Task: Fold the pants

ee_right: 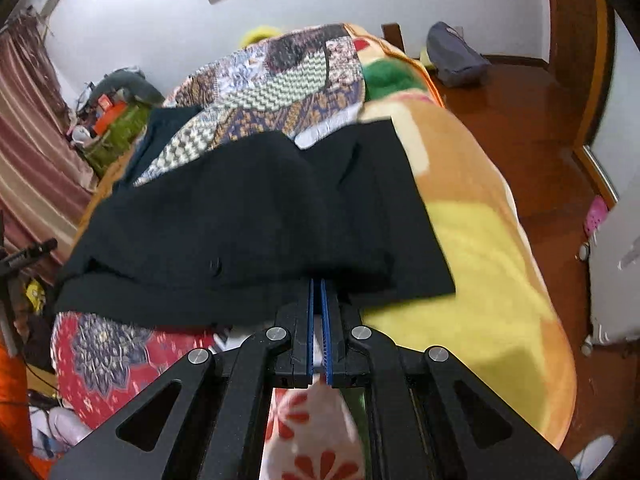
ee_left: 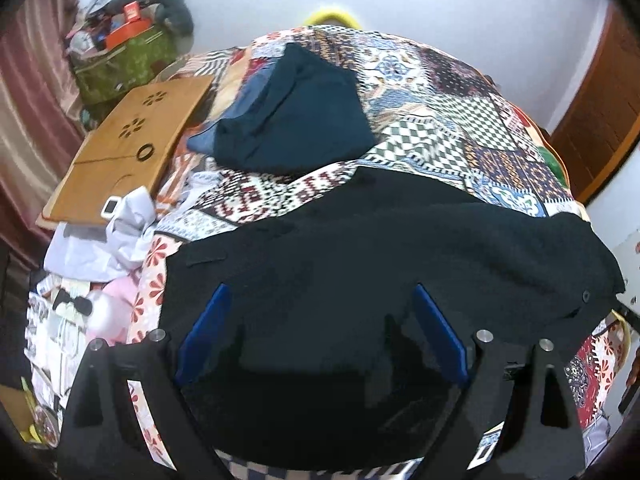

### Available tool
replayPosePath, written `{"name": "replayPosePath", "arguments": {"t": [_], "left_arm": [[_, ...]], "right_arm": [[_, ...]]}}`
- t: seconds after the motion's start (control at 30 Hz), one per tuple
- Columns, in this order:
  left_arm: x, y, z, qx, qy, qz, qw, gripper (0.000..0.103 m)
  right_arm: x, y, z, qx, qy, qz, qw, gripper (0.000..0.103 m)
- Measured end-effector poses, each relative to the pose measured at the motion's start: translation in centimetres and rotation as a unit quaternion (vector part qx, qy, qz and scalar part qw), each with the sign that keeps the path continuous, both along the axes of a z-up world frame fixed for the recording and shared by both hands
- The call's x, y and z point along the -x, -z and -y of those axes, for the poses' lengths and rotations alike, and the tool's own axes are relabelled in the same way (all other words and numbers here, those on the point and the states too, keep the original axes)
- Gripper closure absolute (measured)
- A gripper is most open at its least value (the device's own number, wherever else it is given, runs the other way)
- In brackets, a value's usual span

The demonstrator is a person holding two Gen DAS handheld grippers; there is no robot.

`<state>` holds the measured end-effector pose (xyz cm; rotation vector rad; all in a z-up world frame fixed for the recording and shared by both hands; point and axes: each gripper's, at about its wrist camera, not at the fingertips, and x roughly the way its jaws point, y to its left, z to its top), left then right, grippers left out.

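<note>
Left tongs (ee_left: 320, 344) gape wide above black pants (ee_left: 360, 248); right tongs (ee_right: 319, 284) pinch their edge.

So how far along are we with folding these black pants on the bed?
Partly done, it seems: the black fabric pants lie bunched on the patchwork bedspread, with one layer apparently folded over. In hand: the right hand-held gripper is closed at the near edge, apparently pinching it, while the left hand-held gripper hovers open above them. Left: smoothing and the final folds. The dark teal garment behind lies untouched.
</note>
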<state>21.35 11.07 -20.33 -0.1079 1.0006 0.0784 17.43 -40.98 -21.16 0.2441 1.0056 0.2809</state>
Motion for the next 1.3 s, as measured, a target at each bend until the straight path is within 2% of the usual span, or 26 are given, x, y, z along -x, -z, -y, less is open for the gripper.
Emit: {"name": "replayPosePath", "arguments": {"t": [0.1,0.27,0.37,0.43,0.6,0.8,0.93,1.07,1.13,1.2,1.27,1.3], "left_arm": [[0.5,0.1,-1.9,0.001,-0.021,0.002,0.9998,0.011],[1.1,-0.4,-5.6,-0.002,-0.058,0.013,0.9982,0.011],[1.0,-0.7,-8.5,-0.004,-0.08,0.022,0.9965,0.01],[0.8,-0.6,-10.3,0.001,-0.093,0.021,0.9955,0.008],[-1.3,1.5,-14.7,0.022,-0.114,-0.014,0.9932,0.008],[-3.9,6.3,-17.1,0.076,-0.111,-0.076,0.9879,0.008],[-5.1,9.2,-16.9,0.1,-0.091,-0.115,0.9841,0.008],[-5.9,10.9,-16.2,0.1,-0.067,-0.14,0.9828,0.01],[-6.0,11.6,-15.9,0.111,-0.051,-0.148,0.9815,0.02],[-6.1,11.9,-15.6,0.131,-0.037,-0.147,0.9796,0.041],[-6.1,12.0,-15.3,0.15,-0.025,-0.143,0.978,0.054],[-6.2,11.9,-15.0,0.148,-0.021,-0.141,0.9787,0.054]], "right_arm": [[0.4,-1.5,0.0,0.014,0.003,0.015,1.0,0.1],[-0.7,-5.7,-2.4,0.03,-0.027,0.067,0.997,0.096],[-2.2,-8.3,-5.5,0.035,-0.067,0.104,0.992,0.087],[-3.3,-9.5,-8.0,0.032,-0.095,0.124,0.987,0.076],[-6.5,-10.5,-14.8,0.021,-0.174,0.142,0.974,0.066],[-10.4,-8.8,-23.1,0.031,-0.262,0.123,0.957,0.059],[-13.7,-5.8,-29.4,0.038,-0.325,0.079,0.942,0.059],[-16.1,-3.3,-34.4,0.044,-0.369,0.039,0.928,0.059],[-17.5,-1.6,-36.9,0.051,-0.392,0.017,0.918,0.059],[-18.2,-0.4,-38.7,0.061,-0.41,0.001,0.91,0.059],[-18.7,1.1,-40.3,0.071,-0.422,-0.016,0.904,0.059],[-18.9,1.4,-40.8,0.074,-0.425,-0.024,0.902,0.059]]}}
